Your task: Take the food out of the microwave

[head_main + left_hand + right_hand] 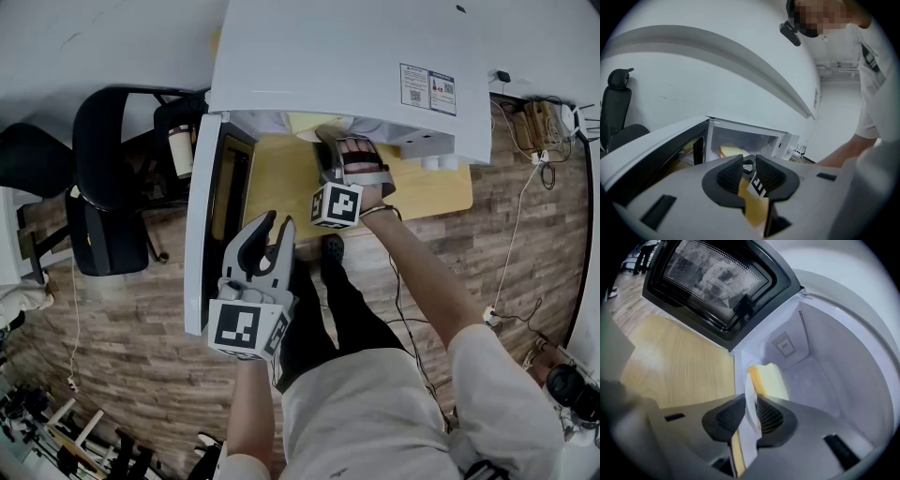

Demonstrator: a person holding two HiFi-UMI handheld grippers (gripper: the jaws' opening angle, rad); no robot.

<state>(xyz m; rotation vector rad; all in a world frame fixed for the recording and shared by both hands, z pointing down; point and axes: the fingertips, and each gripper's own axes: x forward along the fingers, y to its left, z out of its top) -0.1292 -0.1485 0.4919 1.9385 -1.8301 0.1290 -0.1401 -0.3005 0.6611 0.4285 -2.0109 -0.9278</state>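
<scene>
We see a black office chair [108,141] left of the yellow worktop [441,192], a small bottle [180,150] between them. White cables [516,253] trail across the wooden floor [131,347] right of that worktop.

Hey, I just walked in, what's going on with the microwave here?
A person with a gripper in each hand is taking food out of the open microwave on the wooden table. The right gripper reaches inside, its jaws closed on the rim of a white plate carrying a pale yellow piece of food; the plate is inside the cavity. The left gripper hangs by the swung-open door, jaws slightly apart and empty.
</scene>
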